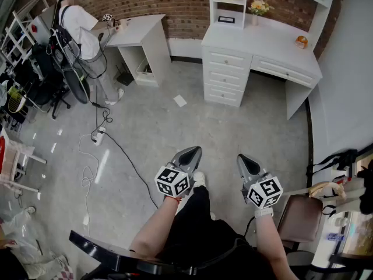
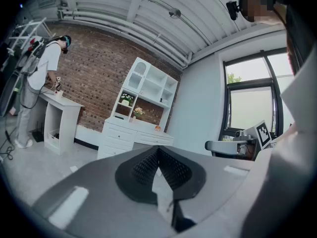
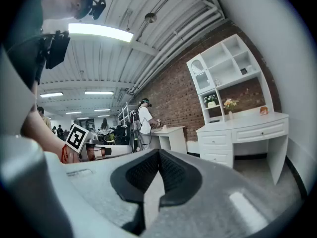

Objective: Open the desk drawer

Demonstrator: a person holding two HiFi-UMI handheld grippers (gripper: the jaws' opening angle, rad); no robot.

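Left gripper [image 1: 192, 152], a grey two-jaw tong carrying a marker cube, hangs well short of the white painted desk with its shelf hutch [image 1: 274, 50]. Its jaws are pressed tip to tip with nothing between them. Right gripper [image 1: 243, 161], alongside it and equally far from the desk, is likewise closed and empty.

Far to the desk's left, a person in a white shirt [image 1: 78, 25] stands at a small white side table [image 1: 137, 31]. A scrap of white paper [image 1: 180, 100] lies on the floor just before the desk's left corner.

The desk front has a stack of small white drawers [image 1: 224, 74] at its left end. A wide shallow white drawer [image 1: 285, 70] sits under the desktop to the right.

Handling, as judged: either drawer is a rigid painted box, probably light, sliding straight out on its runners. Hold is best taken on a front knob, which looks small and smooth and so may slip. The jaws must part first, and the pull should run level and square to the desk front.
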